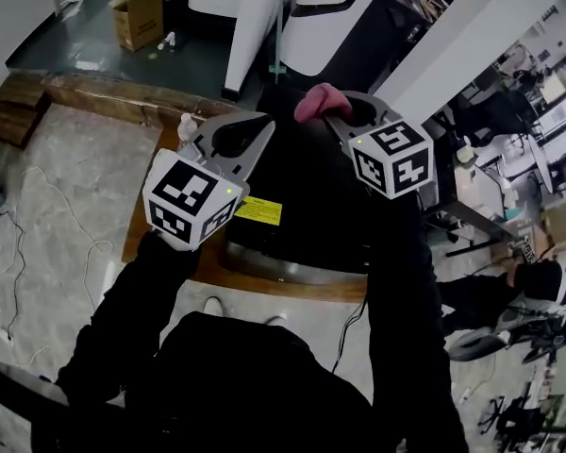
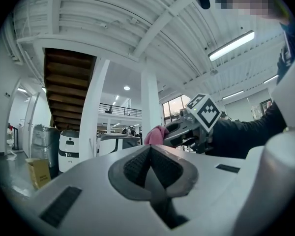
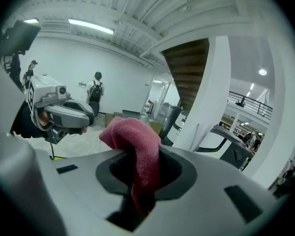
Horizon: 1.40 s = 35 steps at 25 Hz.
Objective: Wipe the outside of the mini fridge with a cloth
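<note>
The black mini fridge (image 1: pixel 307 220) stands right below me on a wooden platform, with a yellow sticker (image 1: pixel 258 210) on its top. Both grippers are held side by side above it, not touching it. My right gripper (image 1: pixel 332 111) is shut on a pink cloth (image 1: pixel 317 100). In the right gripper view the pink cloth (image 3: pixel 136 151) bulges out from between the jaws and folds over to the left. My left gripper (image 1: pixel 257 128) is shut with nothing in it; its jaws meet in a closed seam (image 2: pixel 150 150). From the left gripper view I see the right gripper (image 2: pixel 189 128) with the cloth (image 2: pixel 156 134).
The wooden platform (image 1: pixel 94 92) runs to the far left, with a small bottle (image 1: pixel 186 125) on it. A cardboard box (image 1: pixel 139 17) and a white machine (image 1: pixel 264 8) stand beyond. Cables (image 1: pixel 19 243) lie on the floor at left. Desks (image 1: pixel 491 192) crowd the right side.
</note>
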{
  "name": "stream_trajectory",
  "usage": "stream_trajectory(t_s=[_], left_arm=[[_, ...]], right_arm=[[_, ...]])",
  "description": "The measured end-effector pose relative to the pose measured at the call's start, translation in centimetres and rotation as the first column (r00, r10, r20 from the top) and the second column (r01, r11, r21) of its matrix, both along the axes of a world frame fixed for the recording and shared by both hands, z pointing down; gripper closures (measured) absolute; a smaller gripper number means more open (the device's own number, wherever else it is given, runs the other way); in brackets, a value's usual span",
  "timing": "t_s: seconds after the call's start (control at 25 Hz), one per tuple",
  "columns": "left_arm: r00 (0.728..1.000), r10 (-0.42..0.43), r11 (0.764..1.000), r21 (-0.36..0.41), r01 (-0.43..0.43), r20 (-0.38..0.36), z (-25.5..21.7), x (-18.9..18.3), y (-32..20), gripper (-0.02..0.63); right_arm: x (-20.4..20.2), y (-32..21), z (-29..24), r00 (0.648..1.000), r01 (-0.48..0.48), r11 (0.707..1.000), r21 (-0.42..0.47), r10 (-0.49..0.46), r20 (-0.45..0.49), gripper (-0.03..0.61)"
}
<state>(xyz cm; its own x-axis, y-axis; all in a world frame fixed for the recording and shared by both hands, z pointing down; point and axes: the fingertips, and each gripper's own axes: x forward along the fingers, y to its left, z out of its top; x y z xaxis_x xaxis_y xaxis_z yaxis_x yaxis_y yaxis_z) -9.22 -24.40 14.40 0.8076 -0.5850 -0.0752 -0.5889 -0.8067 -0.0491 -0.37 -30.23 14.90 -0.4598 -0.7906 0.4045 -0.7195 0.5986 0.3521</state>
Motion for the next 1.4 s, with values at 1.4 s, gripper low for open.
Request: stream_trajectory(t_s=[1.4], left_arm=[[0.999,-0.030,0.995,-0.094,0.034,0.044,7.3,-1.8,-4.2,0.607]], right_arm=[[-3.1,-7.2,14.4,0.931,-0.047,0.824,-0.564,-0.168,-0.323,0.515]])
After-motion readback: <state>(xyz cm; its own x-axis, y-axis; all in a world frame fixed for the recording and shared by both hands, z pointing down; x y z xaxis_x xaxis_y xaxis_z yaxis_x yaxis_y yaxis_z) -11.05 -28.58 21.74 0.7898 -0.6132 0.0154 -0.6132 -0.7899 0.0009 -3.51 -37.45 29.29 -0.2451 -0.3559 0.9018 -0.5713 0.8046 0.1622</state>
